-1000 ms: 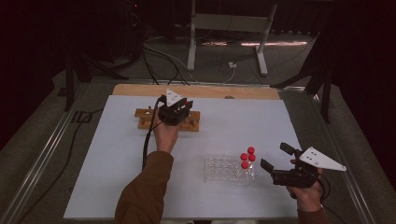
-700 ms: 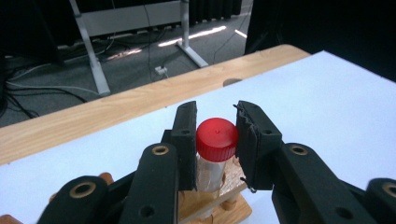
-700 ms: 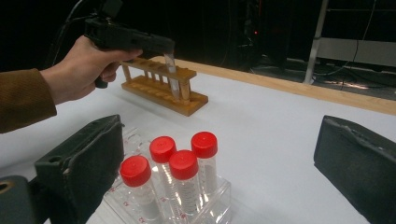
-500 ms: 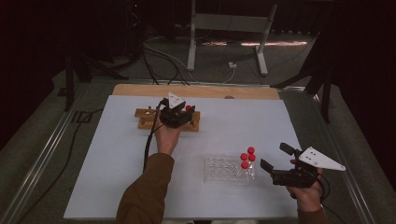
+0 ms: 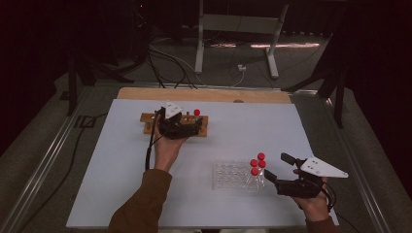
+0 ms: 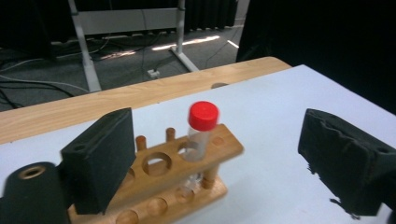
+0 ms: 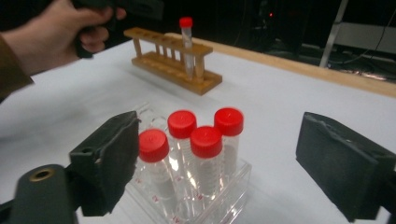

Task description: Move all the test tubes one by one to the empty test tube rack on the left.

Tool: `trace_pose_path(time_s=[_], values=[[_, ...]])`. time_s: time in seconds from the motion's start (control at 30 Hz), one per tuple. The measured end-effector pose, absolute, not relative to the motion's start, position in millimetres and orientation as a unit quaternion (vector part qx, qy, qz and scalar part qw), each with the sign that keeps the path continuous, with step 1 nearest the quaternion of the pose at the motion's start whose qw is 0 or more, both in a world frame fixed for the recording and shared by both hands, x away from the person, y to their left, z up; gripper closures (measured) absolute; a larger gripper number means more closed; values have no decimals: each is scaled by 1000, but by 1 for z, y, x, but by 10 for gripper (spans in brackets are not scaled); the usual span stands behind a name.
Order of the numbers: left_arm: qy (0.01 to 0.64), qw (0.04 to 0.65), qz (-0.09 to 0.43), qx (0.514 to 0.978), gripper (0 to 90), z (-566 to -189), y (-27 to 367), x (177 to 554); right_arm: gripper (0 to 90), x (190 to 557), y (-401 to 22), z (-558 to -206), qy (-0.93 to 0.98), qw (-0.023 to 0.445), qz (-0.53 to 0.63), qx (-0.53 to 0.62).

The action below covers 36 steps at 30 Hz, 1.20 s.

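Observation:
A wooden tube rack (image 5: 145, 118) (image 6: 224, 144) lies at the back left of the white table. One red-capped tube (image 5: 197, 113) (image 6: 202, 128) (image 7: 186, 42) stands upright in its right end hole. My left gripper (image 5: 187, 127) (image 6: 224, 161) is just in front of the rack. Its jaws have just been opening, and the tube stands free ahead of them. A clear rack (image 5: 228, 175) (image 7: 224, 196) holds several red-capped tubes (image 5: 256, 163) (image 7: 205, 144). My right gripper (image 5: 277, 166) (image 7: 231, 163) straddles them; its jaws have just been closing a little, and the pads press on no tube.
A wooden strip (image 5: 204, 94) borders the table's far edge. Beyond it are a metal stand (image 5: 238, 29) and cables on the floor. Bare white table (image 5: 252, 126) lies between the two racks. The left hand (image 7: 51, 37) is seen from the right gripper.
The left jaws opened and let go of the red-capped tube, which now stands in the wooden rack. The left hand drew back toward the person. The right jaws narrowed slightly.

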<state>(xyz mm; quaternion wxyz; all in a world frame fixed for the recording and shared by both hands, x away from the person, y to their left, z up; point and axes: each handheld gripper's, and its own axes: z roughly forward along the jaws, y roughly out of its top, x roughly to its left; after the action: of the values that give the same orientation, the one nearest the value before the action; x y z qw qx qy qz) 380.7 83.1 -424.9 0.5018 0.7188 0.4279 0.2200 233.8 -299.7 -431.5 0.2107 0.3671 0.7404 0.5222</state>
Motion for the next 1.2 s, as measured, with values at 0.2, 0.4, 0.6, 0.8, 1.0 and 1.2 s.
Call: trace_pose_path(time_s=[0.2,0.4,0.6,0.8,1.0,1.2], values=[[407,517,205,724,49,-417,87,357,423,237,-298,-445,758,204,505,358],[399,533,191,721,37,-409,92,338,571,241,-296,-455,769,197,494,353],[390,534,183,728,22,-405,95,319,653,244,-295,-459,773,192,492,351],[382,534,189,730,19,-406,101,304,697,249,-290,-467,778,185,490,348],[377,542,190,726,19,-406,105,294,732,251,-286,-471,781,187,484,346],[372,546,184,728,19,-409,104,290,741,250,-287,-470,780,191,484,348]])
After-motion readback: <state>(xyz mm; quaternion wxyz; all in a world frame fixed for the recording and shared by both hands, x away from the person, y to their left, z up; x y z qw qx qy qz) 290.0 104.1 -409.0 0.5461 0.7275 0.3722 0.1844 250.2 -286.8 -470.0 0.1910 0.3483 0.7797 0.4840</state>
